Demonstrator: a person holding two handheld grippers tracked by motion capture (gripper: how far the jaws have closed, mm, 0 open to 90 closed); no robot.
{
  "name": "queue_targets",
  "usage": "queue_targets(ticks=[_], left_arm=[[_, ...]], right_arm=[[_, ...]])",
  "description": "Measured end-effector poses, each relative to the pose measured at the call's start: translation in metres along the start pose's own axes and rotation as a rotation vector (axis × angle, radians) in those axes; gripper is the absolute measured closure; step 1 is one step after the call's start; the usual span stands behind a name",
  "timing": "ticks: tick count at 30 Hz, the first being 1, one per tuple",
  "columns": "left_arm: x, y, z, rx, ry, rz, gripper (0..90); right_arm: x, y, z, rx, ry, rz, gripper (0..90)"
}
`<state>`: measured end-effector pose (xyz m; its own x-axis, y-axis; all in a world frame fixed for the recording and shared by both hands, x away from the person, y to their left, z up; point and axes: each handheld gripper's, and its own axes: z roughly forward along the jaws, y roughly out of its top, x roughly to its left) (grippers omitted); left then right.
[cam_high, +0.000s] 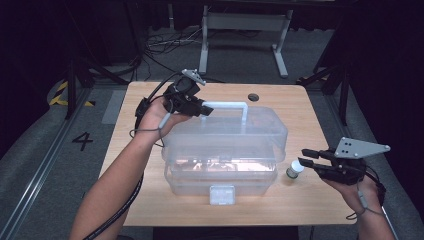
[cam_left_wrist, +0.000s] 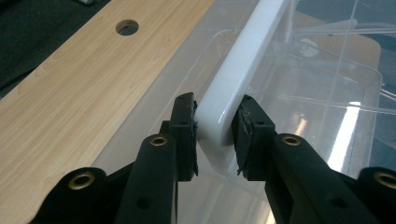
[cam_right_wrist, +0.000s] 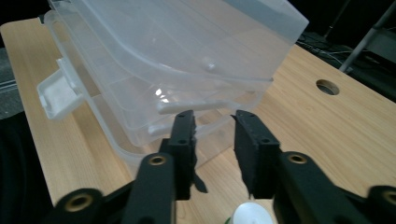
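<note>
Box (cam_high: 225, 145): clear plastic, with a white handle (cam_high: 227, 105) on its lid (cam_high: 235, 127) and a white latch (cam_high: 222, 194) on its near side. It sits mid-bench (cam_high: 145, 105), and all places below are given relative to the box.

Lid: raised at the near edge and tilted, with a gap between lid and base visible in the right gripper view. The latch hangs free on the base front.

Left hand-held gripper (cam_high: 204, 109): at the far-left top of the box, jaws clamped on the left end of the handle. In the left gripper view both pads press the handle's sides (cam_left_wrist: 224, 112).

Right hand-held gripper (cam_high: 309, 157): off the box's right end, near its front corner and not touching it. Jaws apart with nothing between them; in the right gripper view (cam_right_wrist: 212, 135) they point at the box's end wall.

Small jar (cam_high: 295, 169) with a white cap: stands on the bench just right of the box, directly under the right jaw tips. Whether it touches them cannot be told.

Round hole (cam_high: 253, 97) in the bench: behind the box, near the handle's right end.
</note>
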<state>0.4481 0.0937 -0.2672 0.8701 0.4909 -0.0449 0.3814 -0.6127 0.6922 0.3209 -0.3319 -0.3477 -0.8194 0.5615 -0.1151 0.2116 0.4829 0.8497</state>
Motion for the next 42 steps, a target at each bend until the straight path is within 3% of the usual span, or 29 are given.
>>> queue_targets(ticks=[3, 7, 14, 25, 31, 32, 35, 37, 42], left_arm=[[0.002, 0.002, 0.0, 0.004, -0.005, -0.006, 71.5], [0.003, 0.003, 0.0, 0.007, -0.01, -0.012, 71.5], [0.006, 0.005, 0.0, 0.015, -0.012, -0.018, 71.4], [0.006, 0.005, 0.0, 0.014, -0.014, -0.02, 71.4], [0.006, 0.004, -0.001, 0.011, -0.018, -0.032, 70.9], [0.006, 0.003, -0.003, -0.007, -0.022, -0.028, 69.9], [0.004, 0.002, -0.015, -0.088, -0.045, -0.021, 56.1], [0.003, 0.002, -0.019, -0.104, -0.049, -0.021, 47.8], [-0.003, -0.008, -0.039, -0.162, 0.04, 0.021, 43.2]], right_arm=[[0.001, -0.003, 0.006, -0.033, 0.039, 0.011, 82.7], [0.003, -0.005, 0.014, -0.048, 0.077, 0.036, 89.6], [0.009, -0.006, 0.035, -0.065, 0.139, 0.058, 90.0], [0.012, -0.003, 0.043, -0.082, 0.129, 0.058, 90.0], [0.011, -0.004, 0.046, -0.112, 0.11, 0.086, 90.0], [0.012, -0.005, 0.046, -0.114, 0.108, 0.094, 90.0], [0.012, -0.005, 0.047, -0.114, 0.104, 0.101, 90.0], [0.012, -0.004, 0.047, -0.113, 0.107, 0.101, 90.0], [0.013, -0.003, 0.049, -0.111, 0.112, 0.096, 90.0]])
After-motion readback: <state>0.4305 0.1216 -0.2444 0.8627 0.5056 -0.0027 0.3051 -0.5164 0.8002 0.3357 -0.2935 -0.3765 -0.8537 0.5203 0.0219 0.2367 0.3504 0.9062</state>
